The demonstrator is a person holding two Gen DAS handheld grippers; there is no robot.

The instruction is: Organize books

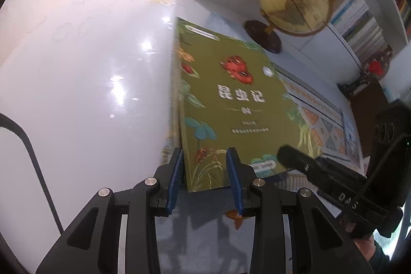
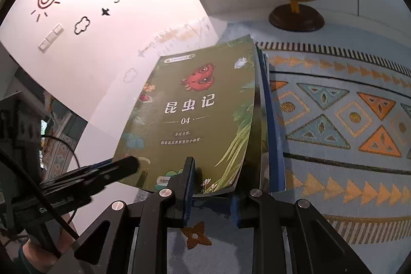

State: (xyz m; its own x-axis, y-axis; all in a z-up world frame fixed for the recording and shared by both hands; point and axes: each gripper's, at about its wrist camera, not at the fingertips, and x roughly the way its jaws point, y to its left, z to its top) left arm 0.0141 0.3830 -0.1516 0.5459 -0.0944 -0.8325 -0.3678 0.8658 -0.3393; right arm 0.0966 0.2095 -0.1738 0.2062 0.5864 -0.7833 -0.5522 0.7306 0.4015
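Patterned rug | green book stacked | both grippers parted, releasing | next: withdraw clear

- The green book is a paperback whose olive cover shows a red insect, plants, white Chinese title characters and "04". It lies face up on top of a stack, its cover slightly bowed.
- The blue books beneath it show only as dark blue edges along the green book's right side in the right wrist view; how many there are cannot be told.
- The stack rests on a patterned blue rug near its left edge, beside a glossy white surface.
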